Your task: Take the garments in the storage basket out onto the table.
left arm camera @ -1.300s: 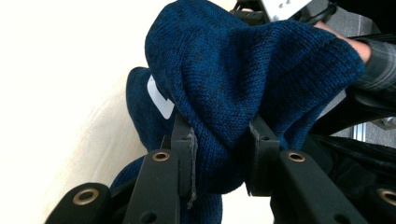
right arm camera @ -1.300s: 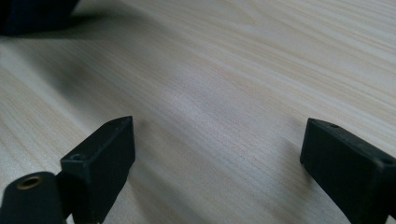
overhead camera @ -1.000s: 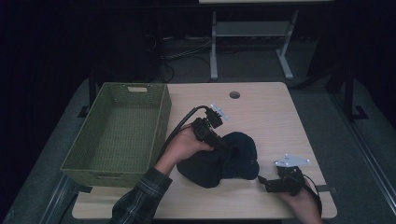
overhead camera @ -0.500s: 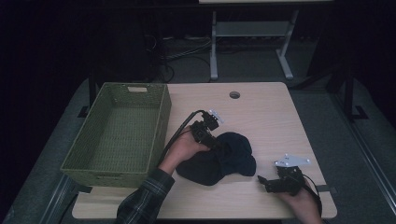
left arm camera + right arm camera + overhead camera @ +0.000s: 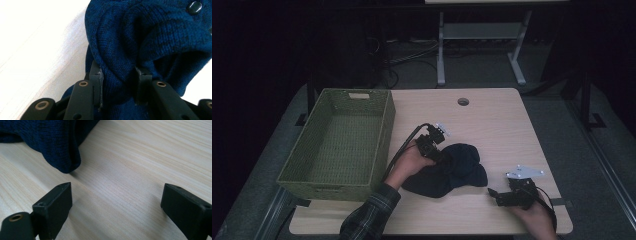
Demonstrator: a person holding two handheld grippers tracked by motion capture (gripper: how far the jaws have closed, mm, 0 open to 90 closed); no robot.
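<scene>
Since a second ago our left gripper (image 5: 443, 156) has come down onto the dark blue knitted garment (image 5: 447, 170), which has flattened a little under it, and its jaws have just been opening. In the left gripper view a thick fold of the knit (image 5: 117, 62) sits between the two pads, which touch it on both sides, so we read the gripper as clamped on the garment. A dark button (image 5: 194, 7) shows on the knit beyond the fold. Our right gripper (image 5: 492, 193) has kept its place, resting on the table with its jaws wide apart and nothing between them; in the right gripper view the garment's edge (image 5: 62, 157) lies just ahead of its left jaw, not touching.

The garment lies bunched on a pale wooden table (image 5: 492, 125), between the two grippers. A round cable hole (image 5: 463, 102) sits in the tabletop well beyond the left gripper. The room around is dark, with grey carpet (image 5: 597, 165) and a metal table frame (image 5: 482, 45) behind.

A green woven basket (image 5: 387, 125) stands just to the left gripper's left, with nothing in it.
</scene>
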